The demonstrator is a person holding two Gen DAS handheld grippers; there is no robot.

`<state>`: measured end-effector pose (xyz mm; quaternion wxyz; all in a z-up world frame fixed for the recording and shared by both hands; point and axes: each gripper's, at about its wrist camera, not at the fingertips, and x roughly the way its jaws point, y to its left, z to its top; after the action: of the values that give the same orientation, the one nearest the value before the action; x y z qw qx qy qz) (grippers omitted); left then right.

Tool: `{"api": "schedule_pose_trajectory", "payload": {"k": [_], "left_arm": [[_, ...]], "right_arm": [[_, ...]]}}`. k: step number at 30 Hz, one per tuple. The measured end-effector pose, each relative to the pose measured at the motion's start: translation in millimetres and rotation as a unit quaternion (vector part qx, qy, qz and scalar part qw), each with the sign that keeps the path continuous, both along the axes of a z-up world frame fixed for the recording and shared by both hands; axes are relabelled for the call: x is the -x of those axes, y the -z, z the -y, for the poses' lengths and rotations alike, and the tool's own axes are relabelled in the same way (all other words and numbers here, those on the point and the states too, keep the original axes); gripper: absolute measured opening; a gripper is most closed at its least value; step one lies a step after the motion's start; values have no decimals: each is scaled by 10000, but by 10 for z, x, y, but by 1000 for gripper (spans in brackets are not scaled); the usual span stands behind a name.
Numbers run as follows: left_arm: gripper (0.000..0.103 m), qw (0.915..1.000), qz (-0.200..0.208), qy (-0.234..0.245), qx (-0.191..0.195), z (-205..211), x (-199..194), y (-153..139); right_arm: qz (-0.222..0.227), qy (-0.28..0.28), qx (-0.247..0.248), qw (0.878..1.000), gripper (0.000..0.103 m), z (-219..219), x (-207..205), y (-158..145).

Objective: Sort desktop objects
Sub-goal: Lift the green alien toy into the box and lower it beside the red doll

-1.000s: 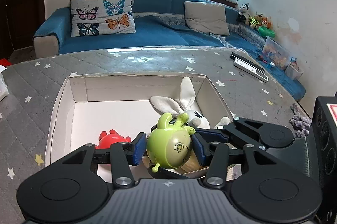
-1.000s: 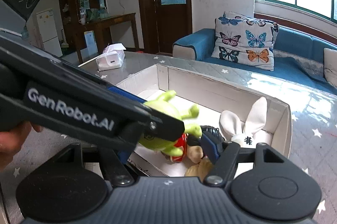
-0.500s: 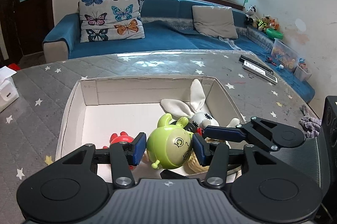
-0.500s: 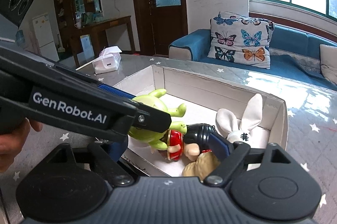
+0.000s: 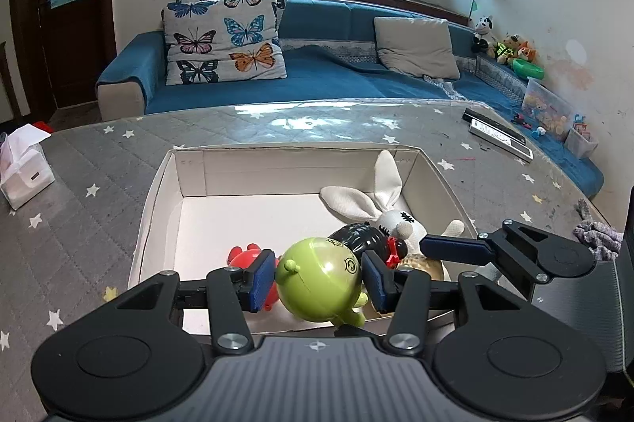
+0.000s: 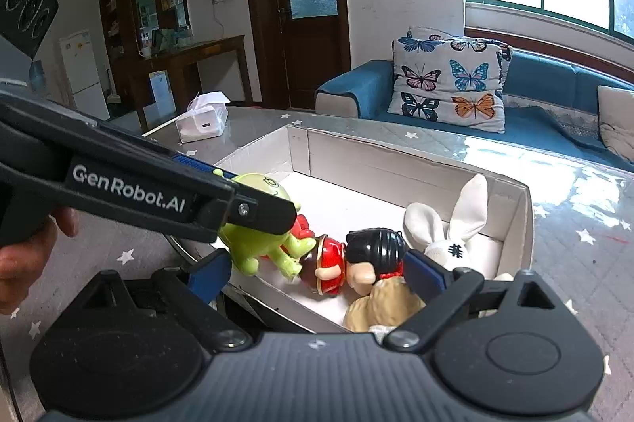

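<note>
My left gripper (image 5: 317, 277) is shut on a green round alien toy (image 5: 319, 275) and holds it over the near edge of the white cardboard box (image 5: 277, 160). The toy also shows in the right wrist view (image 6: 257, 235), tilted, under the left gripper's finger (image 6: 253, 212). In the box lie a white rabbit plush (image 5: 380, 204), a black-haired doll in red (image 6: 364, 255), a red toy (image 5: 241, 255) and a tan toy (image 6: 384, 303). My right gripper (image 6: 317, 271) is open and empty, its fingers either side of the doll at the box's near corner.
A white tissue pack (image 5: 23, 168) lies on the grey star-patterned tablecloth at the left. A black-and-white remote (image 5: 499, 136) and a grey cloth (image 5: 598, 235) lie at the right. A blue sofa (image 5: 317, 77) stands behind the table.
My left gripper has drawn back and tilted upward, still holding the green toy, which has rotated. The right gripper has pulled back a little from the box, jaws open.
</note>
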<state>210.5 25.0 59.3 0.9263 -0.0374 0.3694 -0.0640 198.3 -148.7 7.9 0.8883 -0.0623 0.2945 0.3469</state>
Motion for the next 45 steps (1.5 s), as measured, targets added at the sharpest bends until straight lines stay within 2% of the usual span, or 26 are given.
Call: {"api": "schedule_pose_trajectory", "payload": {"k": [21, 28, 32, 36, 41, 45], "left_arm": [[51, 9997, -151, -125, 132, -60, -99, 51], [51, 9980, -287, -249, 513, -147, -148, 90], [49, 9974, -225, -263, 630, -182, -133, 49], [49, 9968, -158, -250, 746, -212, -121, 3], [49, 9974, -213, -314, 608, -234, -75, 41], [49, 9989, -48, -327, 324, -211, 54, 69]], "right_arm": [[-39, 75, -135, 9999, 95, -57, -48, -5], [-23, 116, -322, 9994, 95, -71, -83, -32], [-158, 391, -282, 9987, 96, -48, -178, 26], [-275, 433, -275, 9983, 96, -7, -205, 87], [-196, 385, -221, 9988, 96, 26, -163, 70], [-148, 395, -216, 9989, 96, 64, -118, 35]]}}
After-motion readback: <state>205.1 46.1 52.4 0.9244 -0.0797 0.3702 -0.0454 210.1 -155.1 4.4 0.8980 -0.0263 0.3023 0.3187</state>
